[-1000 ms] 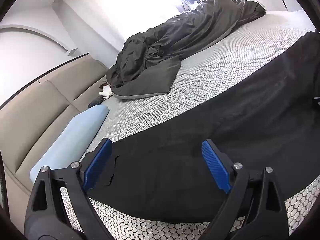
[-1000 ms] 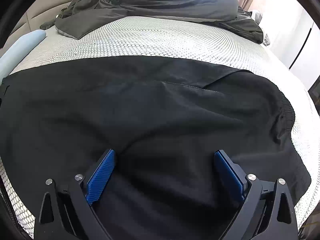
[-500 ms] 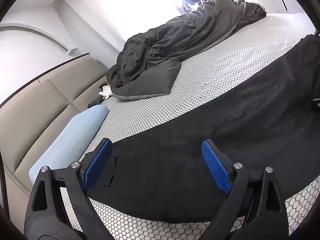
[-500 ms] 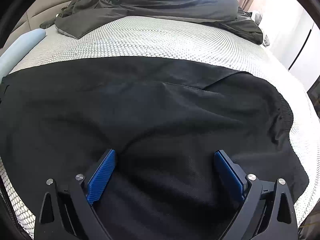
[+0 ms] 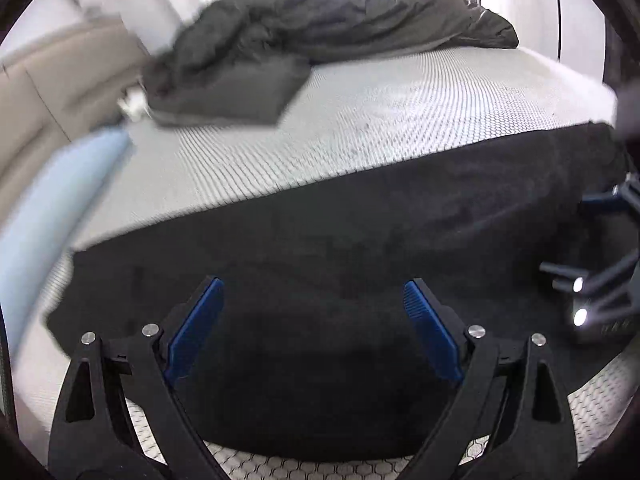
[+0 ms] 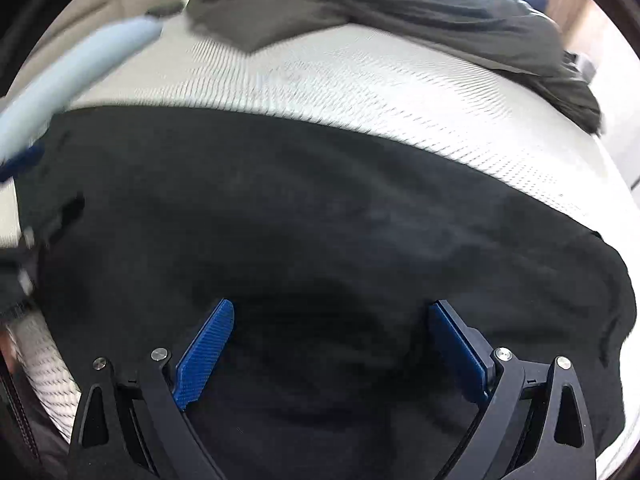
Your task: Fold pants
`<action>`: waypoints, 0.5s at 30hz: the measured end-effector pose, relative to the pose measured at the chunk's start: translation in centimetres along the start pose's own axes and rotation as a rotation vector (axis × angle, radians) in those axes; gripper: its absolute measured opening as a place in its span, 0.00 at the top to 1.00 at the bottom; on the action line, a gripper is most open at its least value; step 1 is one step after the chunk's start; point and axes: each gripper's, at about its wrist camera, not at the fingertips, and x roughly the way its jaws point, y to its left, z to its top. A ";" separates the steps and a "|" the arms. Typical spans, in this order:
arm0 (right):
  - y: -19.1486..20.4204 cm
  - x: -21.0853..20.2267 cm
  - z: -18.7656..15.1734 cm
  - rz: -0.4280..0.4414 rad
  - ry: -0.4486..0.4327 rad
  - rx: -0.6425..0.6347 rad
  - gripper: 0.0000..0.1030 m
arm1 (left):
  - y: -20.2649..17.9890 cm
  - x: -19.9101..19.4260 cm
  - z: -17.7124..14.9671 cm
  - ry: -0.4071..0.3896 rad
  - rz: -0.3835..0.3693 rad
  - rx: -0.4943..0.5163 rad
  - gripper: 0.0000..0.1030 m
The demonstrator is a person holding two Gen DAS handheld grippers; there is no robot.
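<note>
Both wrist views sit low and close over the near edge of the bed (image 5: 400,128), facing its far side, the left from the near left, sharing the pants (image 6: 320,220) and duvet (image 5: 320,24).

No readable text, label or number anywhere (both views blurred).

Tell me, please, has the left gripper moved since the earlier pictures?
Yes. The left gripper has swung right: the crumpled dark grey duvet now sits centre, and the right gripper has come into view.
</note>
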 end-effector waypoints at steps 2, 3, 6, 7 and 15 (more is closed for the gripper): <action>-0.9 0.2 -0.7 -0.008 0.011 -0.006 0.04 | 1.2 1.4 0.2 0.061 -0.041 -0.044 0.12; -1.9 0.0 -1.1 -0.012 0.012 0.018 0.04 | 1.7 2.1 0.1 0.085 -0.051 -0.059 0.12; -6.6 -0.7 -3.3 -0.125 0.021 0.126 0.02 | 3.5 3.8 -0.5 0.162 -0.063 -0.110 0.12; -8.0 -0.7 -4.1 -0.171 0.031 0.158 0.02 | 4.3 4.5 -0.9 0.195 -0.082 -0.147 0.12; -12.2 -3.8 -5.5 -0.212 -0.051 0.328 0.02 | 4.3 3.1 0.6 0.133 -0.210 -0.213 0.13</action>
